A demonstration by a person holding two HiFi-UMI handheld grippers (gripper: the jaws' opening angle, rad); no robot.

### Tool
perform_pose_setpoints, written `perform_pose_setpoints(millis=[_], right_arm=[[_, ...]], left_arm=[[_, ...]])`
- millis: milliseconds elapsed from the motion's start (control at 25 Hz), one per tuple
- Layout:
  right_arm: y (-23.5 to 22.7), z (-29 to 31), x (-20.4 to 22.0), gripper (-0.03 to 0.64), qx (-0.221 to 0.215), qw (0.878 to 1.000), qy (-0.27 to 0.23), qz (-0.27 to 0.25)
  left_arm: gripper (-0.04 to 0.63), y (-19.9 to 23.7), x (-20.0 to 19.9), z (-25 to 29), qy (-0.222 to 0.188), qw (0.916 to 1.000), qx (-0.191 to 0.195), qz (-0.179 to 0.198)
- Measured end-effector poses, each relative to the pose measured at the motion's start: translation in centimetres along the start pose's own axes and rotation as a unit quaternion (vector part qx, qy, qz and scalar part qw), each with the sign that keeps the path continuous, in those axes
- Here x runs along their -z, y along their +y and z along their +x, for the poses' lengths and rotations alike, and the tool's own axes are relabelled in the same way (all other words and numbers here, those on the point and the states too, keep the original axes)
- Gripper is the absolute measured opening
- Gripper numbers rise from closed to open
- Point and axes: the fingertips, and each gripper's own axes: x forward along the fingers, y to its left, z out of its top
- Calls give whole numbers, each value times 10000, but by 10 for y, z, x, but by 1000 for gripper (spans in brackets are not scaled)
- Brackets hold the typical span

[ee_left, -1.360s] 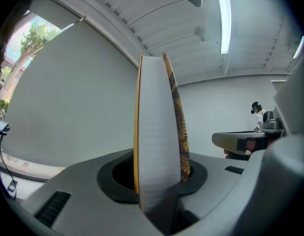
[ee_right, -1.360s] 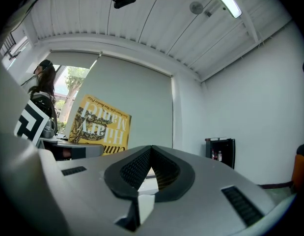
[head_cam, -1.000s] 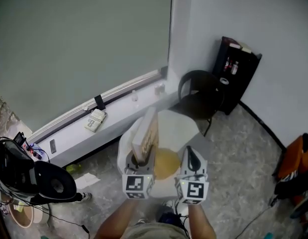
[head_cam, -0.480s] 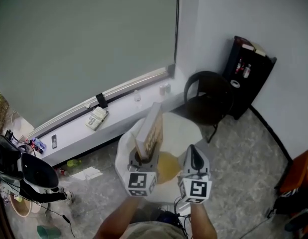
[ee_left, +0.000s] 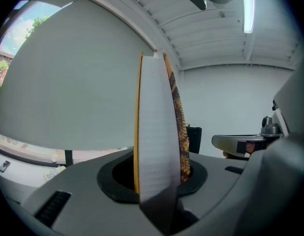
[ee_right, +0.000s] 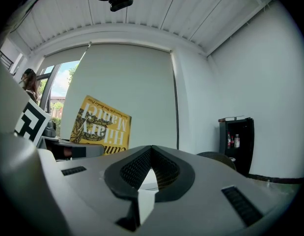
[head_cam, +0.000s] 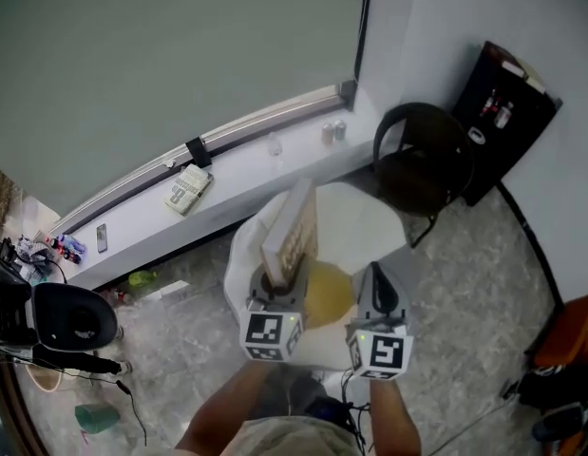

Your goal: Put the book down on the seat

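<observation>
Held upright: a thick yellow-covered book (head_cam: 292,231) above the white rounded seat (head_cam: 360,228)
The left gripper (head_cam: 279,291) pinches its lower edge; the right gripper (head_cam: 380,291) alongside, jaws pressed together, empty.

The thick yellow-covered book (head_cam: 292,236) stands upright on edge, clamped in the left tongs (head_cam: 279,291) over the white seat (head_cam: 358,228).

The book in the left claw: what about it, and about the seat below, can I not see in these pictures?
The book, left gripper view: lower edge hidden between the left claw's jaws.
Its cover, right gripper view: lower part behind the left claw.
The seat, head view: near side covered by book, left claw and right claw.
</observation>
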Motion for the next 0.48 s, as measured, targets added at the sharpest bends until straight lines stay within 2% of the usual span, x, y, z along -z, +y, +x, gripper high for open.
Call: perform_pose_setpoints(millis=[280,480], right_arm=[[32,52,70,2,-164,9983,552,7],[55,84,138,2,-304,9937,1076,72]], left_arm=[[146,61,85,35,542,9959,-11,-717],[146,103,171,58,1050,9839,-80,-1442]])
